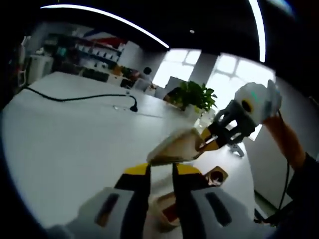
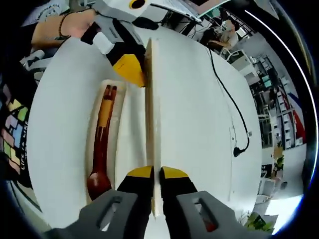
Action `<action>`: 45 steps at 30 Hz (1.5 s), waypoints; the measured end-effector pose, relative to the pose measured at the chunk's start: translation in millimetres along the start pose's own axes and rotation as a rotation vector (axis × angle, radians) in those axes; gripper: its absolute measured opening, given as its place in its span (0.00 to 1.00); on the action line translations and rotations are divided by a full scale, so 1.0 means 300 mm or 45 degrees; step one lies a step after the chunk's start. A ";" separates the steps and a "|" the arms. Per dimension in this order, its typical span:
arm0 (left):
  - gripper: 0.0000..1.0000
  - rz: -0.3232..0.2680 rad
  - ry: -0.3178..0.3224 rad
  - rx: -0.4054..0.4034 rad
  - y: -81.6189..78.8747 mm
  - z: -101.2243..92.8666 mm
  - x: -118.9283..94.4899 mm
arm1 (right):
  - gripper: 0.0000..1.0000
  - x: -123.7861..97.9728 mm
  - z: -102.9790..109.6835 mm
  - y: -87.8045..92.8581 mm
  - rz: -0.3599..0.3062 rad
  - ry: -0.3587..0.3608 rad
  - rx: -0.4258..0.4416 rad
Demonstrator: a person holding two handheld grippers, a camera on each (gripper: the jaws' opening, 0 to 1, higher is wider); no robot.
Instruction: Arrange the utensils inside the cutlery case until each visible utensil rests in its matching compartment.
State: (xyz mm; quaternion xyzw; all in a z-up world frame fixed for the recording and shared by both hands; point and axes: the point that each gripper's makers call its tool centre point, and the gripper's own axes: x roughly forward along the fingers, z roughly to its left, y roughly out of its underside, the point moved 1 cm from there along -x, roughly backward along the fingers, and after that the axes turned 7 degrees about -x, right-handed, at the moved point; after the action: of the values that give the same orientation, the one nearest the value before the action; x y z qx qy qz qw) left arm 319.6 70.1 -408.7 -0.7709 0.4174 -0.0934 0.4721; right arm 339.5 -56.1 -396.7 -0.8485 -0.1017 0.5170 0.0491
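In the right gripper view, the right gripper (image 2: 155,173) rises from the bottom centre with its yellow-tipped jaws clenched on the near end of the case lid (image 2: 152,109), a pale flat panel seen edge-on that runs straight up the middle of the frame; at the upper centre the left gripper (image 2: 133,67) pinches the far end of the same panel; holding it at both ends and on edge looks like a way to carry it clear of the tray without tipping it, so that the utensils stay in sight.

Just left of the lid, in the left centre of that frame, the cutlery case (image 2: 92,149) lies open on the white table (image 2: 199,124); a dark red-brown spoon (image 2: 98,172) lies lengthwise in its compartment, bowl toward the bottom of the frame, with chopsticks (image 2: 105,107) beside its handle; whether they share one slot I cannot tell.

In the left gripper view, the left gripper (image 1: 160,172) grips the lid's lower edge at the bottom centre, the panel tilting up toward the right gripper in the right centre; the case shows below the jaws at the bottom; a black cable (image 2: 230,104) trails across the table on the right of the right gripper view.
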 end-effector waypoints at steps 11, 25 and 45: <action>0.45 -0.084 0.016 -0.104 0.025 -0.030 -0.078 | 0.03 -0.108 0.012 0.115 0.333 0.317 0.048; 0.71 -0.239 0.166 -0.300 -0.028 -0.069 -0.149 | 0.03 -0.154 0.169 0.070 0.279 0.600 0.004; 0.50 -0.083 0.292 -0.505 0.091 -0.136 -0.117 | 0.03 -0.105 0.255 0.051 0.420 0.897 -0.055</action>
State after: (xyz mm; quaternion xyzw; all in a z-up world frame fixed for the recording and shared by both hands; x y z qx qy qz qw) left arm 260.3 63.5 -400.0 -0.8460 0.4534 -0.1116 0.2574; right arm 259.4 -79.9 -407.7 -0.9799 0.0484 0.1925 -0.0207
